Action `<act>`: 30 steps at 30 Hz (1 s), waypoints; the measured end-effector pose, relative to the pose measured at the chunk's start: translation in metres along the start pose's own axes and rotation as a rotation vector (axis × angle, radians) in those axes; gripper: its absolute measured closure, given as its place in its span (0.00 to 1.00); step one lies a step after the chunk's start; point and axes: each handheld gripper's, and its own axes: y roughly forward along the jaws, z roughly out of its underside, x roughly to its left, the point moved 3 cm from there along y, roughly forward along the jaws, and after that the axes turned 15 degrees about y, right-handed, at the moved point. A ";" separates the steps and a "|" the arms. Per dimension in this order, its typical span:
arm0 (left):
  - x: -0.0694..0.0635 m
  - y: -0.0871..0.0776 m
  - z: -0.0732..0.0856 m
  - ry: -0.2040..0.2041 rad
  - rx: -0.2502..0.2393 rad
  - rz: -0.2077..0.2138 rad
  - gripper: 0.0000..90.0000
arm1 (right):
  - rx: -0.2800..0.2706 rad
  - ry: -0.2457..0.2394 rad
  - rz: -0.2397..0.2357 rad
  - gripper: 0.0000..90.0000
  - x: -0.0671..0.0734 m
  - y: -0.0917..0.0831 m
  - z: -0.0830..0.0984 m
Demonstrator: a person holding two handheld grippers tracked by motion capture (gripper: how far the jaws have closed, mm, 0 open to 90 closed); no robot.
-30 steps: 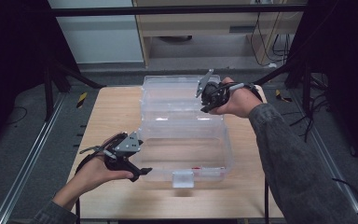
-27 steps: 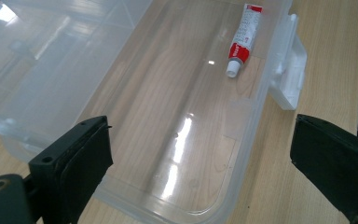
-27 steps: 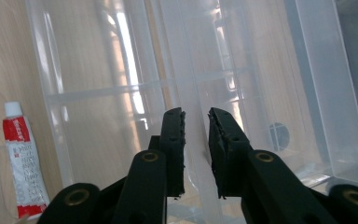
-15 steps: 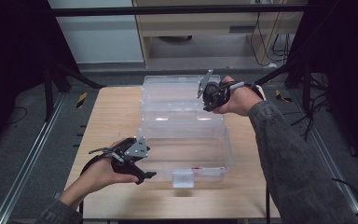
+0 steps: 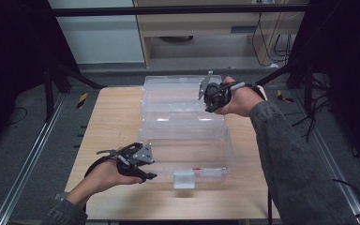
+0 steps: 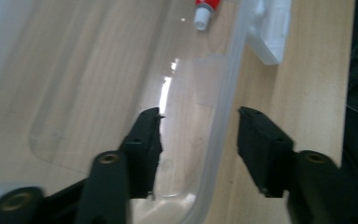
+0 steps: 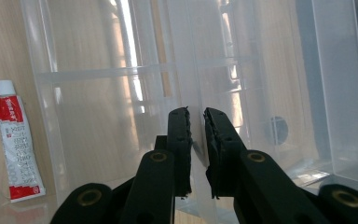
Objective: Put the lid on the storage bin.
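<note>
A clear plastic box (image 5: 187,140) stands on the wooden table with its lid (image 5: 178,91) swung back. Inside lies a red and white tube (image 5: 208,169) (image 7: 16,140) (image 6: 205,9). My right gripper (image 5: 208,102) (image 7: 196,114) is shut on the thin clear edge of the lid at its right side. At the box's front left corner my left gripper (image 5: 149,168) (image 6: 199,116) straddles the box wall (image 6: 219,116), one jaw inside and one outside. Its jaws have just been closing, and a gap still shows on both sides of the wall.
A white latch (image 5: 183,179) (image 6: 270,32) sticks out from the box's front wall. Bare wood (image 5: 112,117) lies to the left of the box. Dark stands and cables flank the table, and a cabinet stands behind it.
My left gripper has come down and in toward the box's front left corner, and its jaws have narrowed around the wall. The right gripper has kept still on the lid.
</note>
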 end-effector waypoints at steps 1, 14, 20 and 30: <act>-0.001 0.002 0.002 -0.003 0.015 0.020 0.59 | -0.001 0.004 0.000 0.90 0.000 0.000 0.000; -0.003 0.010 0.006 -0.004 0.000 0.047 0.89 | 0.002 -0.009 -0.003 0.91 0.001 0.000 -0.002; -0.003 0.010 0.006 -0.024 -0.011 0.040 0.89 | -0.001 -0.010 -0.010 0.91 0.001 -0.001 -0.002; 0.003 0.013 0.003 -0.042 -0.002 0.024 0.89 | 0.017 -0.017 0.006 0.92 -0.004 0.001 -0.006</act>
